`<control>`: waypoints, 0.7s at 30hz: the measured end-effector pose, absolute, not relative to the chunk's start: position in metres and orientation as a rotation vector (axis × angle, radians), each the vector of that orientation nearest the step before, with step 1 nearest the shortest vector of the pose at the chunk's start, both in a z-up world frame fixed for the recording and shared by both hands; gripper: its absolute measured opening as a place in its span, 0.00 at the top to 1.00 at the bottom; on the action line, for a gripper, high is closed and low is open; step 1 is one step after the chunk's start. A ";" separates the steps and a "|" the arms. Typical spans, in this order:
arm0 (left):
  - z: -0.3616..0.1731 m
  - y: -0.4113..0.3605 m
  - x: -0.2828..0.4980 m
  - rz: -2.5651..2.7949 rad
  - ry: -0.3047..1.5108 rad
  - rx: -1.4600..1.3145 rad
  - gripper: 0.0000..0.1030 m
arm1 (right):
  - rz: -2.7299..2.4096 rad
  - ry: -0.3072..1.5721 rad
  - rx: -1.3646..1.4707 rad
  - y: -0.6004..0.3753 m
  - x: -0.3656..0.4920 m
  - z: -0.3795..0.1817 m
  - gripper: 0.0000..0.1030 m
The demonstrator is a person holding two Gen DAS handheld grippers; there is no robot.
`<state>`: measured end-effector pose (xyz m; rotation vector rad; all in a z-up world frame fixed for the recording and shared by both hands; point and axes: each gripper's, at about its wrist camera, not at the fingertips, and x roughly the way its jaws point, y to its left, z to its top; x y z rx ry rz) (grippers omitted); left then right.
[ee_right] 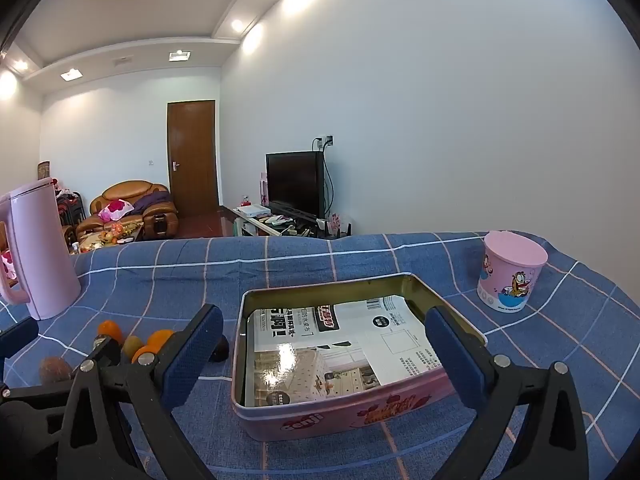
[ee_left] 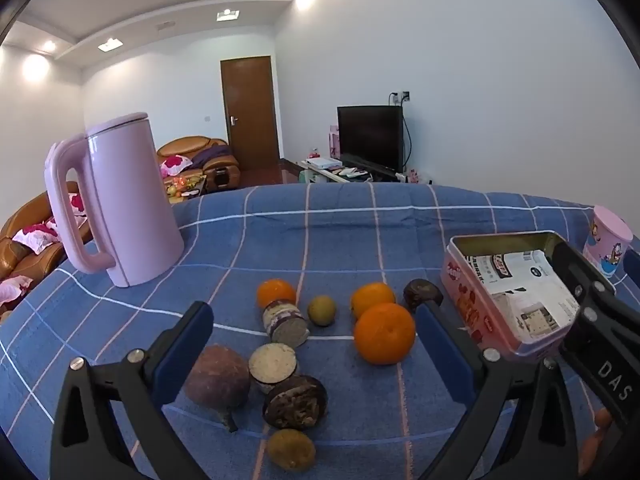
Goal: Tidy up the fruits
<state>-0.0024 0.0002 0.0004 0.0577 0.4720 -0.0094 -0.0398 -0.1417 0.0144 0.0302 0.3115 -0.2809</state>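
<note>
Covering the surface (ee_left: pixel 360 232): blue cloth checked with white and pink lines. Beyond its far edge: white walls, brown door (ee_left: pixel 250 114), dark television (ee_left: pixel 370 138) on a low stand, orange leather sofas (ee_left: pixel 200 156) at far left, recessed ceiling lights.

Counted on the cloth: three oranges, far left (ee_left: pixel 276 293), middle (ee_left: pixel 373 298) and nearest (ee_left: pixel 385 333); two small green-brown fruits (ee_left: pixel 322 310) (ee_left: pixel 291 449); two dark purple fruits (ee_left: pixel 218 374) (ee_left: pixel 422 295); three round wrapped snacks (ee_left: pixel 285 322) (ee_left: pixel 273 366) (ee_left: pixel 295 401). One pink kettle (ee_left: pixel 128 200) far left, one pink cartoon cup (ee_right: pixel 510 278) far right, one open pink tin (ee_right: pixel 340 360) lined with printed paper, right of the fruit.

Left gripper (ee_left: pixel 312 344) over the fruit cluster, jaws wide apart, gripping nothing. Right gripper (ee_right: pixel 324 344) at the tin, jaws spread wide, likewise holding nothing.
</note>
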 end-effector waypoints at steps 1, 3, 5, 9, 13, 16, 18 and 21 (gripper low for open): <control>0.001 0.000 -0.004 -0.024 0.470 0.057 0.00 | -0.281 0.314 0.032 -0.142 -0.040 0.014 0.01; -0.004 0.002 0.001 -0.043 0.496 0.045 0.00 | -0.281 0.314 0.031 -0.143 -0.040 0.014 0.01; 0.001 0.000 -0.006 -0.053 0.481 0.052 0.00 | -0.281 0.316 0.029 -0.142 -0.040 0.014 0.01; 0.000 -0.001 -0.008 -0.057 0.467 0.033 0.00 | -0.282 0.319 0.024 -0.138 -0.039 0.014 0.01; -0.001 0.000 -0.005 -0.059 0.484 0.035 0.00 | -0.279 0.314 0.040 -0.144 -0.041 0.015 0.01; -0.002 0.001 -0.001 -0.059 0.497 0.032 0.00 | -0.279 0.315 0.040 -0.142 -0.040 0.015 0.01; -0.002 0.001 0.000 -0.059 0.502 0.032 0.00 | -0.279 0.318 0.040 -0.141 -0.040 0.015 0.01; -0.003 0.003 0.000 -0.060 0.502 0.031 0.00 | -0.279 0.318 0.039 -0.141 -0.040 0.014 0.01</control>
